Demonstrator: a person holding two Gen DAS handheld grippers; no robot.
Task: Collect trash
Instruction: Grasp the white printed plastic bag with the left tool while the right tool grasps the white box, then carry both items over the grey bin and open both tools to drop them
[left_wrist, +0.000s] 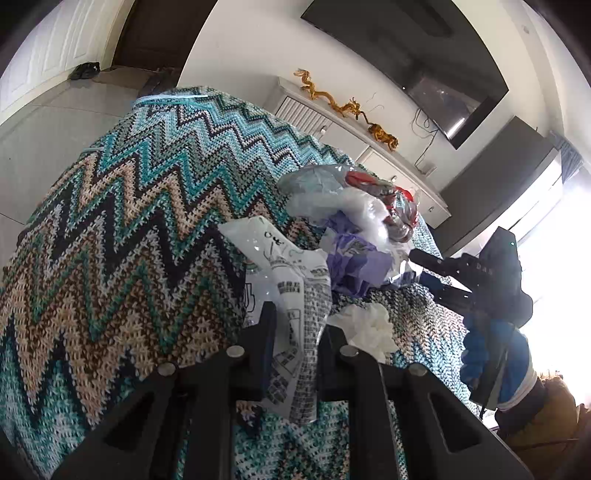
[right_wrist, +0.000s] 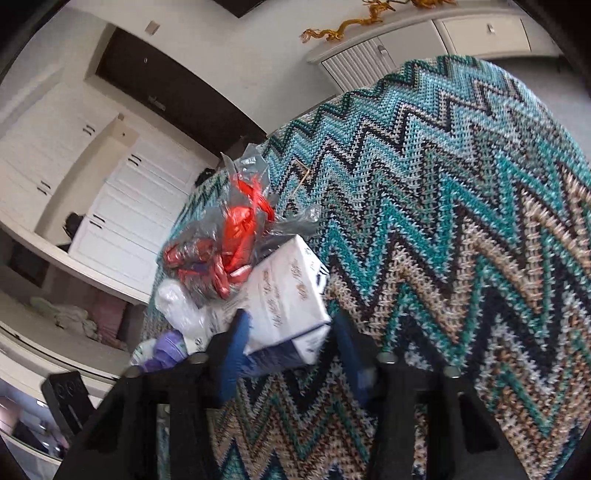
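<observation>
A heap of trash lies on a zigzag knitted blanket. My left gripper is shut on a printed clear plastic wrapper. Behind it lie purple crumpled paper, a white tissue and a clear bag with red pieces. My right gripper is around a white and blue carton box; its fingers stand on both sides of the box, and contact is unclear. The red-filled bag lies behind the box. The right gripper shows in the left wrist view at the heap's right.
A white low cabinet with golden dragon figures stands against the wall under a dark TV. White cupboards stand at the left of the right wrist view. Tiled floor lies beyond the blanket.
</observation>
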